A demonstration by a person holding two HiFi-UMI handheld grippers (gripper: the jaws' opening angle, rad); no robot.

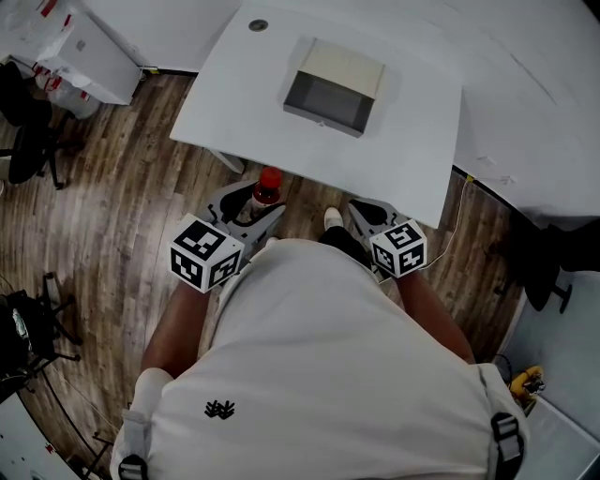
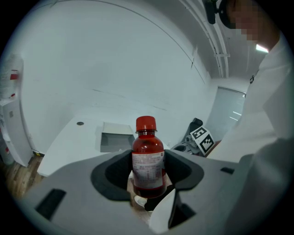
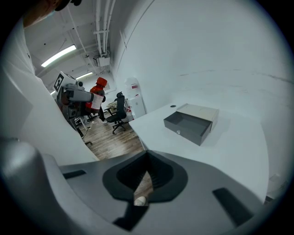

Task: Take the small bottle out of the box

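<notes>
A small red bottle (image 1: pixel 267 185) with a red cap and white label stands upright between the jaws of my left gripper (image 1: pixel 251 202), which is shut on it. I hold it close to my body, off the near edge of the white table (image 1: pixel 234 112). In the left gripper view the bottle (image 2: pixel 148 158) fills the middle of the left gripper (image 2: pixel 148 176). The grey box (image 1: pixel 333 89) lies on the table with its drawer pulled open and nothing visible inside. My right gripper (image 1: pixel 364 216) hangs beside the left one, shut and holding nothing. From the right gripper (image 3: pixel 146 178) view I see the bottle (image 3: pixel 98 94) at left and the box (image 3: pixel 190 121).
A small round disc (image 1: pixel 258 25) sits at the table's far edge. A second white table (image 1: pixel 534 103) runs to the right. Black office chairs (image 1: pixel 33 141) and a white cabinet (image 1: pixel 89 52) stand on the wooden floor at left.
</notes>
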